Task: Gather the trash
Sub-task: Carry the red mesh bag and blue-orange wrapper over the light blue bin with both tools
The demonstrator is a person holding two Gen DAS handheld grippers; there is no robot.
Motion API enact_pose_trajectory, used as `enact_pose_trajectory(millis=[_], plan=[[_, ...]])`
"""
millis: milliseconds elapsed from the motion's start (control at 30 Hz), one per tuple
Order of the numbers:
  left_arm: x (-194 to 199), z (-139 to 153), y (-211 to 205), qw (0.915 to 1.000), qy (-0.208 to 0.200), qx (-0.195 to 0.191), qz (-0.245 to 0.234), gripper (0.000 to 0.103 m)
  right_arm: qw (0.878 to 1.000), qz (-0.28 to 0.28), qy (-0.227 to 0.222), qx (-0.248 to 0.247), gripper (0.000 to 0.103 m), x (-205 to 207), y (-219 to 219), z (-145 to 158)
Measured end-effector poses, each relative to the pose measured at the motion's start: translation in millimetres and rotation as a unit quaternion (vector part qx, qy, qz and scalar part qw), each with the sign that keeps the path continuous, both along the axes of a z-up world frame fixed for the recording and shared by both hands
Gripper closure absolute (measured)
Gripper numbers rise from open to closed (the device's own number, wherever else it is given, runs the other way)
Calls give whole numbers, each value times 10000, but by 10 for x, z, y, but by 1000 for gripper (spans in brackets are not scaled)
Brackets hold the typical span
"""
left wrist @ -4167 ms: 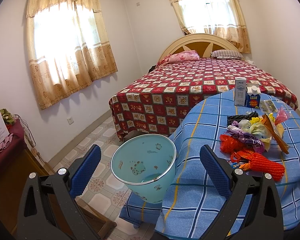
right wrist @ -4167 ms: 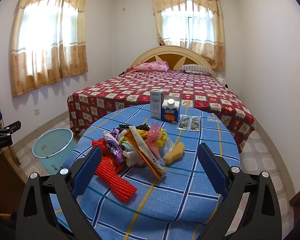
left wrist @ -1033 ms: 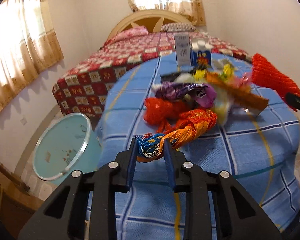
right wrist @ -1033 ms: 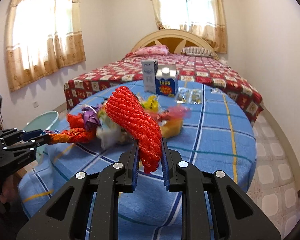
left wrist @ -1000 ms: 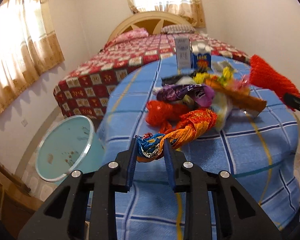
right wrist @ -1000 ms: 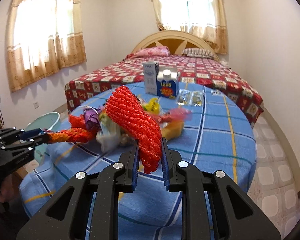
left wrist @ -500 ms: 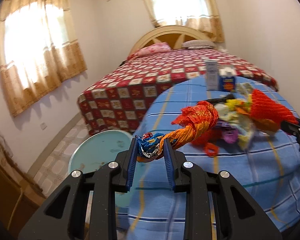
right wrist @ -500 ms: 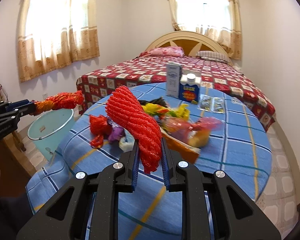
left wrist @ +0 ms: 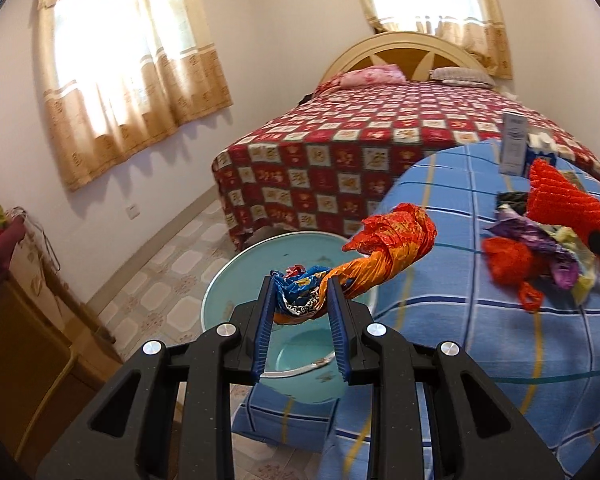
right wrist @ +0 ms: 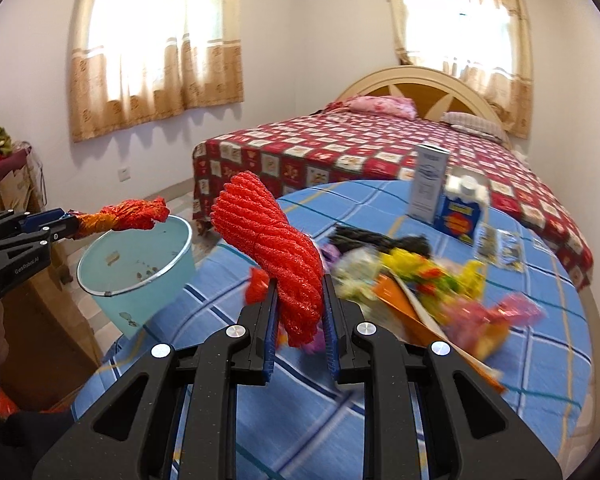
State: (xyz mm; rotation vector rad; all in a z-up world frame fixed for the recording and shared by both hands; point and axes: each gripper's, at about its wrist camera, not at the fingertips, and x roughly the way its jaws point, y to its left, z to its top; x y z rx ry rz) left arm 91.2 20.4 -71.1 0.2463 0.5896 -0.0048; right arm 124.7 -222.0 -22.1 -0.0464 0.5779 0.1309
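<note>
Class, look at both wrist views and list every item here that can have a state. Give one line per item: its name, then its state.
left gripper: shut on the orange wrapper, held above the bin
right gripper: shut on the red mesh bundle, lifted off the table
bin: upright, open-topped, nearly empty
white carton: upright
blue carton: upright, cap on
trash pile: loose on the table
curtains: drawn

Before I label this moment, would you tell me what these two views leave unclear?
- Trash pile: motion-blurred in the right wrist view; single pieces unreadable.
- Light blue bin: its bottom is largely covered by the left tongs and the orange wrapper.
- Red mesh bundle: cut off by the right edge in the left wrist view.
- Carton: print too blurred.
</note>
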Motion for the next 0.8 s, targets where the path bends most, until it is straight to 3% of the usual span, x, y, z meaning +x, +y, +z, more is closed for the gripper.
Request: enact_pose_trajectory(millis=[800], plan=[[446,-232,739,9936,370,158,1056,76,9952,816,404,-367,82,926,916,-222]])
